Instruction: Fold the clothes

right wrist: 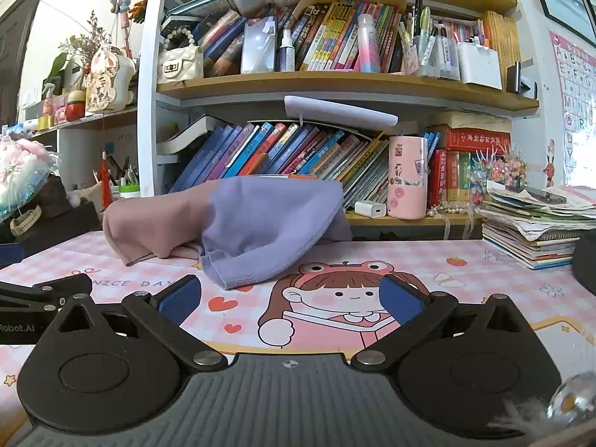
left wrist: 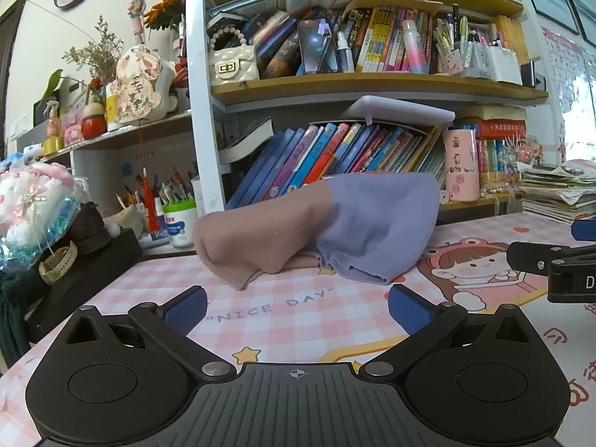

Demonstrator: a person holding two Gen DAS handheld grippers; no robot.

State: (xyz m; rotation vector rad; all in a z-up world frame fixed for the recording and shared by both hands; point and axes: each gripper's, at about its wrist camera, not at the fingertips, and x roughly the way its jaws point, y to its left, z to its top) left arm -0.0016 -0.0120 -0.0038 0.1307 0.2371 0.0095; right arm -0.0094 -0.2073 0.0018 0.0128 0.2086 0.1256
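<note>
A dusty-pink cloth [left wrist: 238,238] [right wrist: 152,223] and a lavender cloth [left wrist: 376,231] [right wrist: 268,231] lie bunched together on the pink checked desk mat [left wrist: 283,320] [right wrist: 465,283], the lavender one draped over the pink one's right side. My left gripper [left wrist: 297,307] is open, its blue pads just short of the heap and holding nothing. My right gripper [right wrist: 290,298] is also open and empty, a little nearer than the lavender hem. The right gripper's black body [left wrist: 558,268] shows at the right edge of the left wrist view; the left gripper's body [right wrist: 41,294] shows at the left of the right wrist view.
A crowded bookshelf [left wrist: 372,89] [right wrist: 335,85] rises right behind the cloths. A pink cup [left wrist: 462,164] [right wrist: 408,178] and a stack of papers [right wrist: 536,227] stand at the back right. A black box with a watch [left wrist: 74,264] and a plush bouquet [left wrist: 33,201] sit at the left.
</note>
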